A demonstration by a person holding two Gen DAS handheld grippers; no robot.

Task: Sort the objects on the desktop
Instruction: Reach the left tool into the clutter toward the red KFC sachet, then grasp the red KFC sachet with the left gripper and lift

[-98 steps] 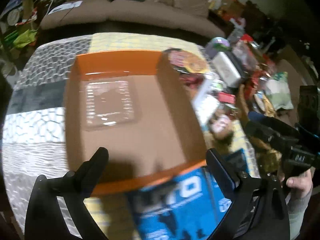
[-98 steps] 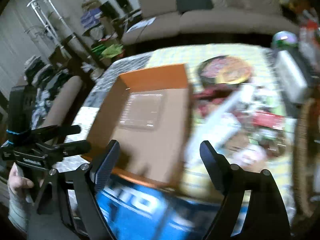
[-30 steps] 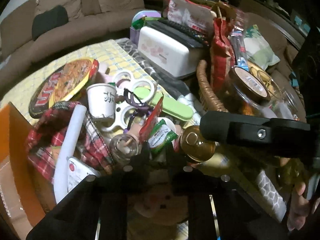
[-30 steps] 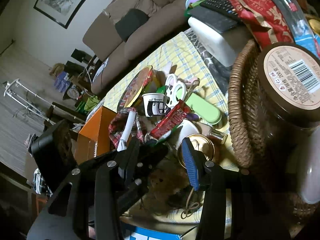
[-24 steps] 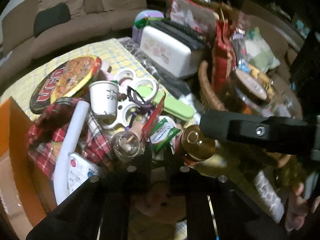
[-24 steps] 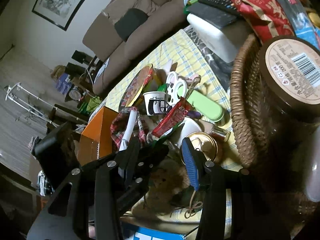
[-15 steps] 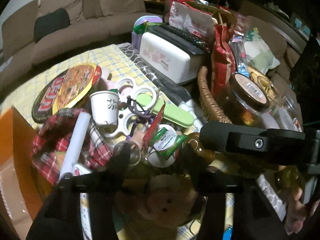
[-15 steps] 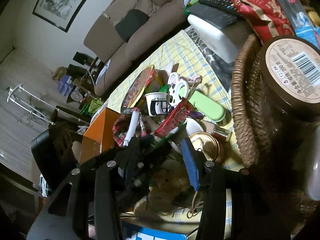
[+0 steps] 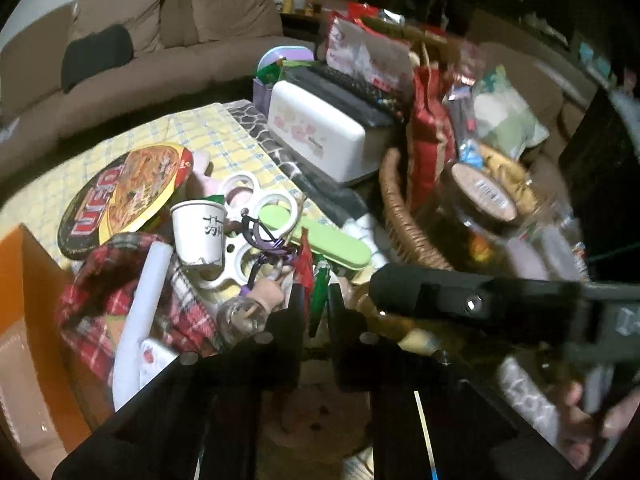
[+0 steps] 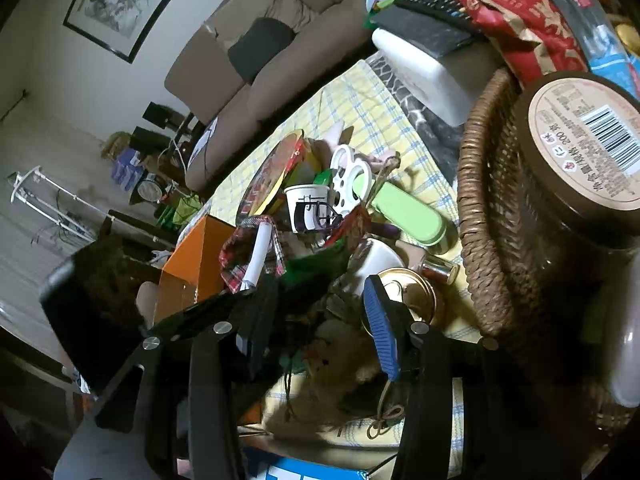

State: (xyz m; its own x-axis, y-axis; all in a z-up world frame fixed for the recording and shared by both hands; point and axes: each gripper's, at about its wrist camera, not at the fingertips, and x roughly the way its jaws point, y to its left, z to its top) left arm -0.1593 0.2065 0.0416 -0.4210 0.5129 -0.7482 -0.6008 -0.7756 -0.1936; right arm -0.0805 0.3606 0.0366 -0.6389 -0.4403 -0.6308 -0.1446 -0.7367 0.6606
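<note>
Left wrist view: our left claw (image 9: pixel 315 304) has its jaws pinched nearly together on a green and red snack packet (image 9: pixel 316 280) that stands up between the tips, just in front of a small glass bottle with a cork (image 9: pixel 250 308). Around it on the table's yellow checked cloth (image 9: pixel 200 136) lie a white paper cup (image 9: pixel 199 232), a white scissor-like ring tool (image 9: pixel 256 216), a light green case (image 9: pixel 332 240), a plaid cloth (image 9: pixel 100 296) with a white tube (image 9: pixel 144 312) on it, and a noodle bowl lid (image 9: pixel 124 192). An orange cardboard box (image 9: pixel 28 280) sits at the left edge.

Right wrist view: our right claw (image 10: pixel 320 316) hangs part open with nothing gripped, over a plush bear (image 10: pixel 340 364) and beside a gold can lid (image 10: pixel 408 292). A wicker basket (image 10: pixel 476 216) holding a brown-lidded jar (image 10: pixel 580 140) stands to the right.
</note>
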